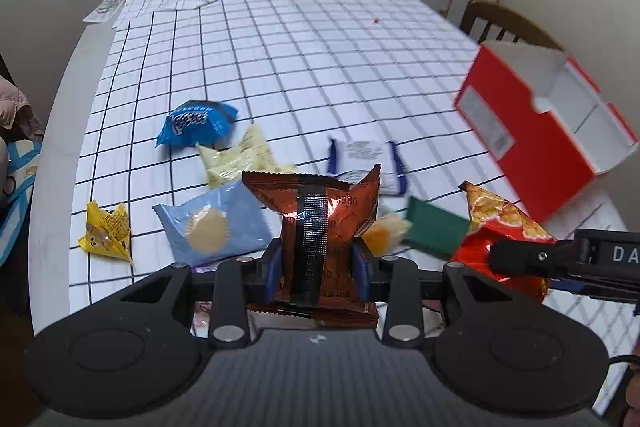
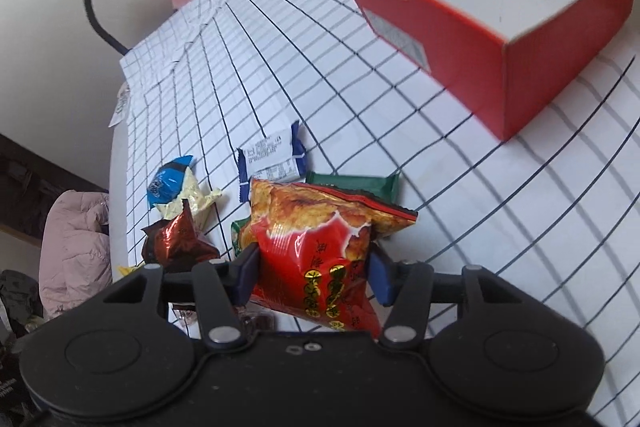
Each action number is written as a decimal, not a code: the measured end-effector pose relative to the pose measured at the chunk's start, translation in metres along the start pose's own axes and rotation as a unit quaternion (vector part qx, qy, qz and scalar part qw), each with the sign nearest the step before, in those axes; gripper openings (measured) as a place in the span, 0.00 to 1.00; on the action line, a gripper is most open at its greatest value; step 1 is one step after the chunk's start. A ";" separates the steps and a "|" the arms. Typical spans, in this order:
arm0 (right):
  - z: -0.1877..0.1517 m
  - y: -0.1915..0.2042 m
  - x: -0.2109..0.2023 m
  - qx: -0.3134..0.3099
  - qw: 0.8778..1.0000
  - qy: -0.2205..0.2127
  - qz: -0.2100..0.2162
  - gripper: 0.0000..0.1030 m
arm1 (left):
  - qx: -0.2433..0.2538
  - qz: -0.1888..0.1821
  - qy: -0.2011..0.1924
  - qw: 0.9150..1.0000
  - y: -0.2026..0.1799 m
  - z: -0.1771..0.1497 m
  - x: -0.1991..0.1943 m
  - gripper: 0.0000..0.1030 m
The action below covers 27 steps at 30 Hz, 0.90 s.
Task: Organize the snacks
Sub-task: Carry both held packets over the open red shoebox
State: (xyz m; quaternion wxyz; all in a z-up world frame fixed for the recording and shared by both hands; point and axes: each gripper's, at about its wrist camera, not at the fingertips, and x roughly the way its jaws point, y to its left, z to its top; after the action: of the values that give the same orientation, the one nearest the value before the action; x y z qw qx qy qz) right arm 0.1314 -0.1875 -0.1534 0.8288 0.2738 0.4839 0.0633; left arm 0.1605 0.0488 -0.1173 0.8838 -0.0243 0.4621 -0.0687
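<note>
**Brown and red packets clamped, box waiting at the right**

Brown foil, glossy and crinkled: the brown packet (image 1: pixel 328 227) stands upright at the lower centre of the left wrist view, between the blue pads of the left gripper (image 1: pixel 319 269), whose jaws are closed on its sides. It hangs clear of the checked cloth (image 1: pixel 280 47), above the other snacks: a light blue packet (image 1: pixel 216 227) at its left, a yellow one (image 1: pixel 106 231) further left, a dark blue one (image 1: pixel 196 125) and a pale one (image 1: pixel 236 157) higher up.

In the right wrist view the red packet (image 2: pixel 320 259) fills the lower centre, pinched at its middle by the right gripper (image 2: pixel 314 279), jaws pressed onto it. A green packet (image 2: pixel 360 187) lies just behind it and a white one (image 2: pixel 272 157) beyond that.

Both grippers tilt down toward the table. The red box (image 2: pixel 520 39), open and white inside, sits at the upper right, well apart from both packets.
</note>
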 end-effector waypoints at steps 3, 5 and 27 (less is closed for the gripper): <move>0.006 -0.003 -0.017 -0.023 1.000 -0.001 0.004 0.53 | -0.008 -0.003 -0.005 1.000 -0.012 0.001 -0.015 0.33; 0.010 -0.004 -0.029 -0.040 0.999 -0.002 0.009 0.53 | -0.016 -0.005 -0.008 1.000 -0.020 0.003 -0.024 0.33; 0.122 -0.071 -0.103 -0.171 0.984 -0.039 0.006 0.53 | -0.051 -0.039 -0.033 0.997 -0.166 0.070 -0.049 0.34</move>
State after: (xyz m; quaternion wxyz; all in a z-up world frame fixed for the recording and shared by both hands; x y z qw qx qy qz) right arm 0.1682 -0.3332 -0.0638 0.8812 0.1334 0.4315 0.1398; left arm 0.1741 -0.1094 -0.0195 0.8930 -0.0898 0.4340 -0.0781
